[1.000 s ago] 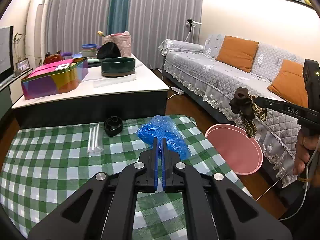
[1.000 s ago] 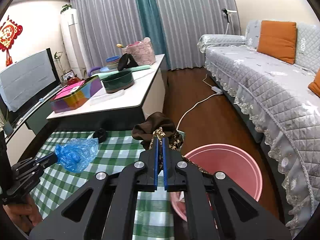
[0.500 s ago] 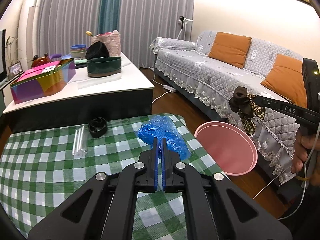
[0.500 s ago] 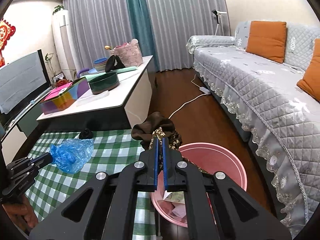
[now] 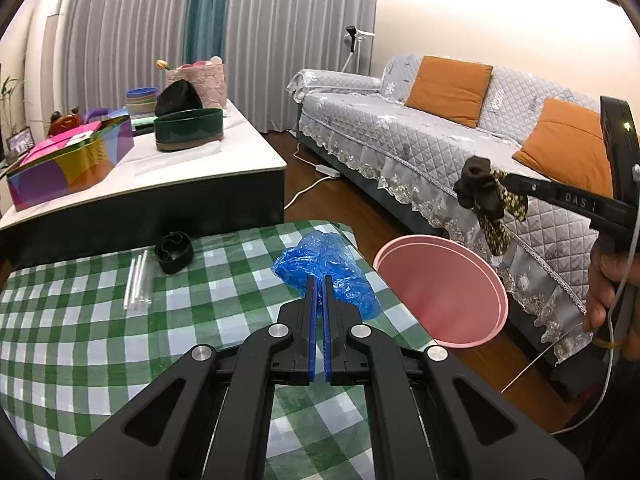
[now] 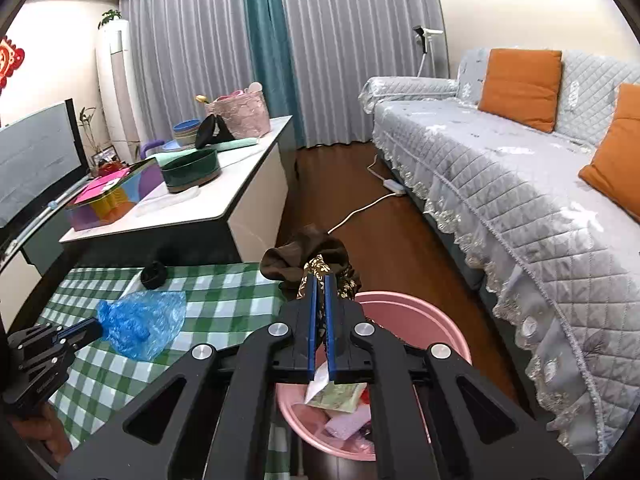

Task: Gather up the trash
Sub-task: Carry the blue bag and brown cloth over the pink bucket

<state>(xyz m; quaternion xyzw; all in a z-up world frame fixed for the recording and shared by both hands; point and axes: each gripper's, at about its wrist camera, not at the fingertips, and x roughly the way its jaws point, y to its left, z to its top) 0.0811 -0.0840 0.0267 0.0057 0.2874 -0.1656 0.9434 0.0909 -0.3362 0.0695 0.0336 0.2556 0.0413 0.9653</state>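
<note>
Holding a brown scrunchie w/ patterned tails (image 6: 316,262), the right gripper (image 6: 319,280) is clamped on it, jaws nearly together w/ fabric pinched between. In the right wrist view it is hanging above the pink bin (image 6: 420,312), which is sitting on the floor at 6 o'clock of the tips, just beside the table edge; paper scraps (image 6: 340,398) are already lying inside. Judgement: item is being carried high so the trailing tails clear the rim before release; drop not yet done.

Left gripper (image 5: 319,280) is pointing at the blue plastic bag (image 5: 328,264), which is lying on the green check tablecloth (image 5: 80,320) at 12 o'clock of the tips, near the bin-side edge. Jaws are standing almost together w/ a thin gap; tips are overlapping the bag's near edge, but whether film is pinched – cannot tell.

Still on the cloth at 10–11 o'clock of the left tips: clear straws (image 5: 138,280) and a black band (image 5: 174,254), close together, well apart from the bin. Judgement: bag likely next, being nearest the bin
</note>
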